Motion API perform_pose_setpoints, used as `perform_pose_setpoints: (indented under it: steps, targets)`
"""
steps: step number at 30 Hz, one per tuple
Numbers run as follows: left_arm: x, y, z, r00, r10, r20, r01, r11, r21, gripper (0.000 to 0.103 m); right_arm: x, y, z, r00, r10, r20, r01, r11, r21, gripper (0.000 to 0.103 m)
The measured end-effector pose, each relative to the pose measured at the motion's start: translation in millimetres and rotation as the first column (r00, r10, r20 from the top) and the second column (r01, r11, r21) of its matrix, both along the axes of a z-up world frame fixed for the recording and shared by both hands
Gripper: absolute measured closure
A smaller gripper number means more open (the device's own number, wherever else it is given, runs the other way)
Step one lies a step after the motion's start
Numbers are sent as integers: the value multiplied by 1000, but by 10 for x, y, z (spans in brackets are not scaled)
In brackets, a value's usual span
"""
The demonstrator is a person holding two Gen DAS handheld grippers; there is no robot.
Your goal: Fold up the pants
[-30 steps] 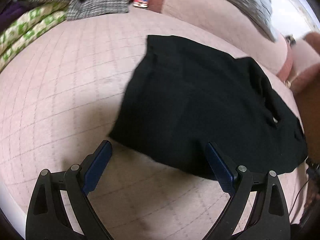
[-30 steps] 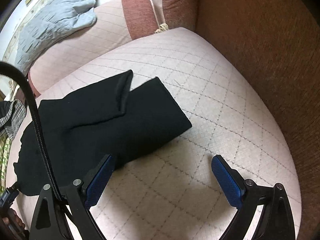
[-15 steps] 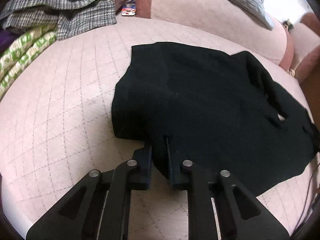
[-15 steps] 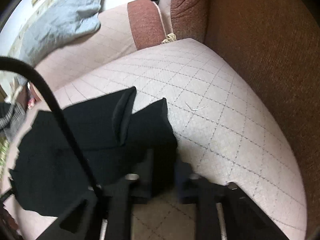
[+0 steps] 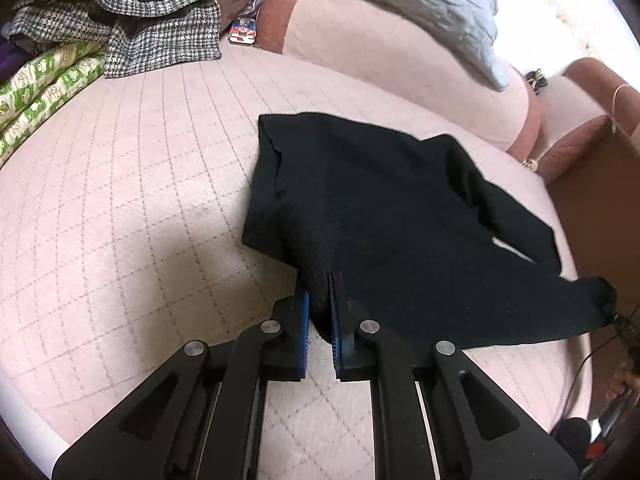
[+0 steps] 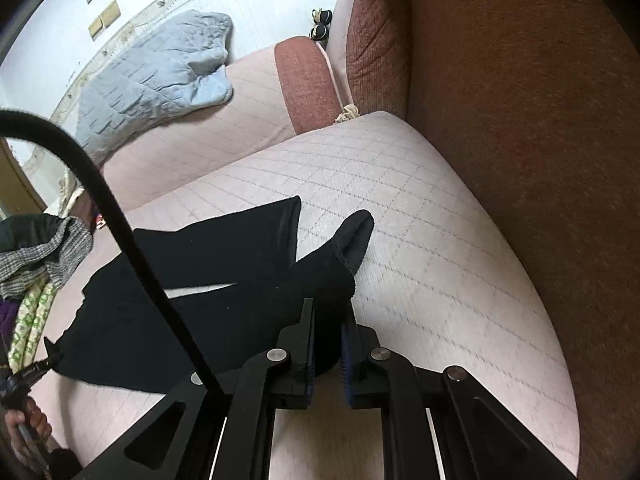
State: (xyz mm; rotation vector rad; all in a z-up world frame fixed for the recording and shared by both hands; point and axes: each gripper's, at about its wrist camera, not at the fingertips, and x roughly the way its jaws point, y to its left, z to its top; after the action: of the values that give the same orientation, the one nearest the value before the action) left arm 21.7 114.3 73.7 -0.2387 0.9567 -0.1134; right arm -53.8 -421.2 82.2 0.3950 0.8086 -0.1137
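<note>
Two claws are engaged on one pair of black fabric pants [image 5: 400,220], which lies on a pink quilted sofa seat cushion [image 5: 120,200].

Left wrist view: the left claw [image 5: 319,312] is closed on the near edge of the pants, with a fold of black cloth pinched between its blue pads [image 5: 305,328]. The garment spreads away from the claw across the cushion, and one leg runs off to the right. At the upper left lies a grey houndstooth garment [image 5: 140,28], with a green-and-white patterned cloth [image 5: 44,84] just beside it. A pale blue quilted blanket [image 5: 420,4] is draped over the pink backrest beyond.

Right wrist view: the right claw [image 6: 328,344] is closed on the hem end of one pant leg [image 6: 344,252], whose cloth rises from between the blue pads and tilts up off the cushion. The second leg [image 6: 276,232] lies flat beside it. A black cable [image 6: 120,208] arcs across the left of the view. A brown sofa armrest [image 6: 540,120] borders the cushion on the right.
</note>
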Motion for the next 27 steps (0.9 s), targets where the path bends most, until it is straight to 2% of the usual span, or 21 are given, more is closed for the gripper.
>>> perform_pose_setpoints:
  steps: [2, 5, 8, 13, 18, 19, 21, 22, 23, 25, 27]
  targets:
    - [-30, 17, 39, 1000, -7, 9, 7, 1000, -4, 96, -54, -15, -9, 1000, 5, -5, -5, 1000, 19, 94]
    - [-44, 21, 12, 1000, -7, 1, 7, 1000, 15, 96, -19, -10, -126, 999, -6, -54, 4, 999, -32, 94]
    - [-80, 41, -71, 1000, 0, -27, 1, 1000, 19, 96, 2, -25, -309, 994, -11, -111, 11, 1000, -6, 94]
    - [-209, 147, -121, 999, 14, -48, -13, 1000, 9, 96, -8, -36, -278, 993, 16, -114, -18, 1000, -11, 94]
    - [-179, 204, -238, 997, 22, -78, -21, 1000, 8, 95, 123, 50, -577, 964, 65, -259, -86, 994, -72, 91]
    - [-174, 205, -271, 995, 26, -94, -26, 1000, 2, 94, 130, 60, -609, 960, 62, -273, -89, 992, -88, 85]
    - [-184, 223, -292, 992, 29, -121, -30, 1000, -6, 91, 96, 33, -553, 967, 38, -252, -71, 990, -122, 63]
    - [-200, 247, -271, 992, 28, -122, -30, 999, -17, 90, 67, 5, -501, 973, 20, -229, -52, 990, -134, 48]
    - [-220, 258, -242, 993, 27, -114, -29, 999, -22, 85, 36, -30, -433, 980, 6, -199, -34, 990, -134, 45]
    - [-262, 294, -149, 996, 26, -88, -27, 1000, -11, 76, 1, -84, -305, 988, -1, -156, -16, 994, -109, 45]
    - [-283, 307, -41, 998, 32, -49, -31, 999, 27, 60, 4, -81, -194, 992, 18, -122, -30, 995, -99, 45]
